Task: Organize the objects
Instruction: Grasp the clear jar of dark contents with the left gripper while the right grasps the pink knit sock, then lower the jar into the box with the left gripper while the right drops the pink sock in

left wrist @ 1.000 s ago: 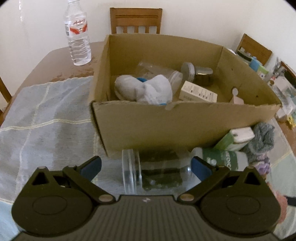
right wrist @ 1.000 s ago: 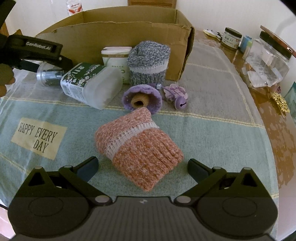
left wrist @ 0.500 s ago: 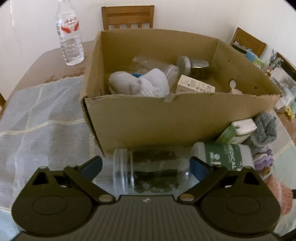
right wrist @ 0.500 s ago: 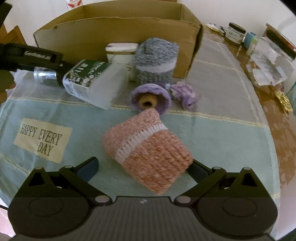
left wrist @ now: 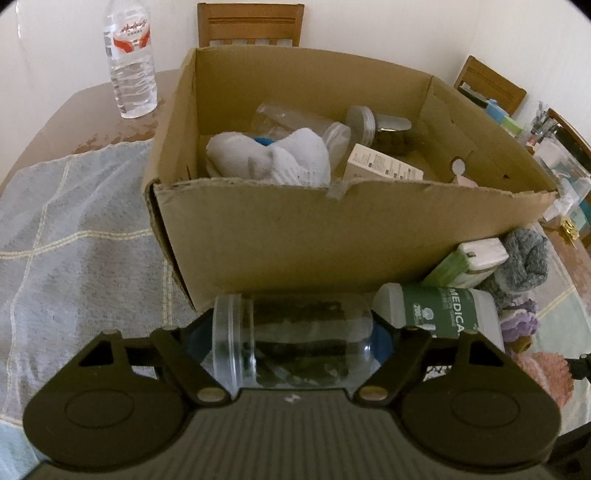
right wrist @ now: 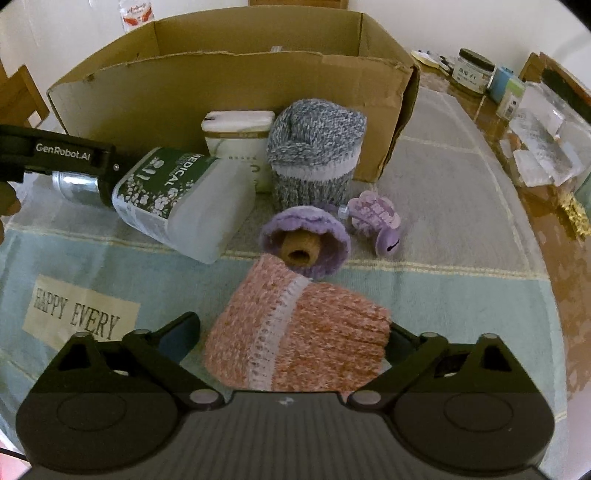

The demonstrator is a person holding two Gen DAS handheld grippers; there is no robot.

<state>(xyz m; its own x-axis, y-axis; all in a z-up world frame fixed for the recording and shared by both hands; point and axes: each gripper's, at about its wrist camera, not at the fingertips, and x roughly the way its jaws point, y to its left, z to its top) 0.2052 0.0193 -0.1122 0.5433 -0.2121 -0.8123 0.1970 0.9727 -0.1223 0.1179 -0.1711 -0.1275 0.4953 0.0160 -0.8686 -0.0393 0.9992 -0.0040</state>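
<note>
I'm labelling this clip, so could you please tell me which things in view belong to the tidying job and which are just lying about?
Part of the job:
- cardboard box
- clear jar, between the closing left claw
- pink knitted piece, between the closing right claw
- medical bottle
- grey knitted piece

Just lying about:
- water bottle
- chair
- dark-lidded jar

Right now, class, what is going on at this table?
A person is tidying loose items into a cardboard box, working a pair of tongs in each hand. The left tongs are closing around a clear jar lying on its side in front of the box. The right tongs are closing on a pink knitted piece on the cloth. Neither item is lifted yet; a green-labelled bottle and a grey knit wait beside the box.
</note>
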